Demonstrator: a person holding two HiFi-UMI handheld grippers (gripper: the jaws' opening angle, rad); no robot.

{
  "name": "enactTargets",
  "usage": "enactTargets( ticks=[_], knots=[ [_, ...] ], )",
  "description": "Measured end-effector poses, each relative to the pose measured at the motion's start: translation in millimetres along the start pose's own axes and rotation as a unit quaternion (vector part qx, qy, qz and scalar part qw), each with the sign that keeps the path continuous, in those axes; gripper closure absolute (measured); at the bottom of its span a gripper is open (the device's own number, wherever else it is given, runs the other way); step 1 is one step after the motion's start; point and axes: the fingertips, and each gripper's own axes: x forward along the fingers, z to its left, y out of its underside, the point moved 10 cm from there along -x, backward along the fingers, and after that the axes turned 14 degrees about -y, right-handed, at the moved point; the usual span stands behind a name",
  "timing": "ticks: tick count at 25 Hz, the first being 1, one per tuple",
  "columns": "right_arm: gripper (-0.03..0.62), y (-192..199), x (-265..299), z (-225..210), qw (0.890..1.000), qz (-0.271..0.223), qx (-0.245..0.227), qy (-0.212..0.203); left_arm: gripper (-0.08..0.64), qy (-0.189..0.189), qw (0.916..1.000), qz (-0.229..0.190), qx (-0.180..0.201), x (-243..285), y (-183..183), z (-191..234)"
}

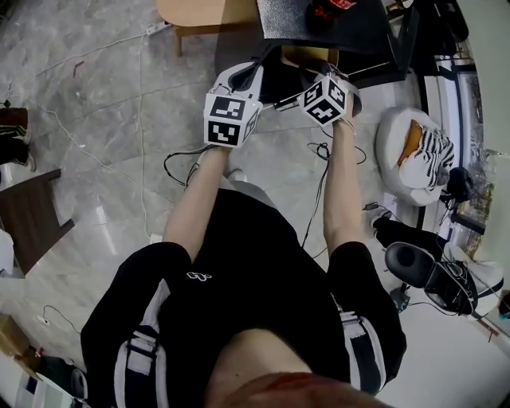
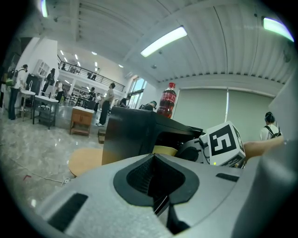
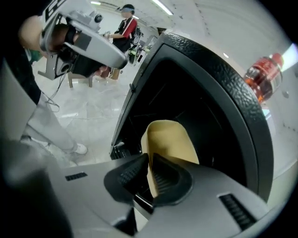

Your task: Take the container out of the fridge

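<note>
A small black fridge (image 1: 319, 24) stands open in front of me, with a red bottle (image 3: 263, 76) on its top. Inside sits a pale yellow container (image 3: 167, 139), also visible in the left gripper view (image 2: 165, 149). My right gripper (image 3: 150, 160) reaches into the opening, and its jaws are shut on the container's near rim. In the head view the right gripper (image 1: 317, 68) is at the fridge mouth. My left gripper (image 2: 153, 158) hangs just left of it, shut on nothing, and points at the fridge's side (image 2: 128, 135). The left gripper (image 1: 256, 70) is beside the right one.
A round wooden table (image 1: 199, 16) stands left of the fridge. A white cushion with striped cloth (image 1: 414, 147) lies on the floor at the right, shoes (image 1: 442, 275) nearer me. A dark stool (image 1: 32, 215) is at the left. Cables trail across the marble floor.
</note>
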Motion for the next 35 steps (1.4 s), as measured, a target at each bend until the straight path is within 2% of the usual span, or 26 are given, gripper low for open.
enactTargets(
  ticks=[3,7,9,12,15,16,20,23,26,27,29,35],
  knots=[
    [0.574,2,-5,5,0.997,-0.038,0.061,-0.001,0.549,0.006,1.0000,0.000,-0.005,3,0,-2],
    [0.575,4,-19,18,0.983,-0.105,0.153,0.008,0.549,0.012,0.9999,0.001,-0.010,4,2,-11],
    [0.575,8,-26,28,0.970,-0.137,0.200,0.013,0.549,0.019,0.9998,0.002,-0.009,5,4,-19],
    [0.577,20,-42,43,0.941,-0.195,0.276,0.029,0.549,0.032,0.9995,-0.001,-0.005,2,6,-32],
    [0.577,35,-61,58,0.898,-0.260,0.351,0.053,0.549,0.046,0.9989,-0.005,-0.002,0,8,-45],
    [0.577,40,-68,63,0.879,-0.287,0.376,0.061,0.549,0.050,0.9987,-0.006,0.000,-1,8,-50],
    [0.577,69,-95,90,0.791,-0.395,0.458,0.089,0.549,0.059,0.9979,-0.021,0.013,-8,6,-74],
    [0.577,90,-116,100,0.737,-0.446,0.492,0.129,0.549,0.069,0.9962,-0.043,0.032,-12,-4,-96],
    [0.577,110,-135,105,0.691,-0.481,0.512,0.173,0.549,0.077,0.9945,-0.054,0.047,-15,-10,-112],
    [0.578,116,-141,107,0.679,-0.492,0.513,0.185,0.549,0.078,0.9940,-0.056,0.052,-17,-11,-116],
    [0.577,123,-151,112,0.665,-0.506,0.511,0.201,0.549,0.079,0.9934,-0.059,0.059,-20,-12,-122],
    [0.577,128,-161,117,0.666,-0.504,0.505,0.219,0.549,0.082,0.9908,-0.079,0.073,-26,-21,-130]
  ],
)
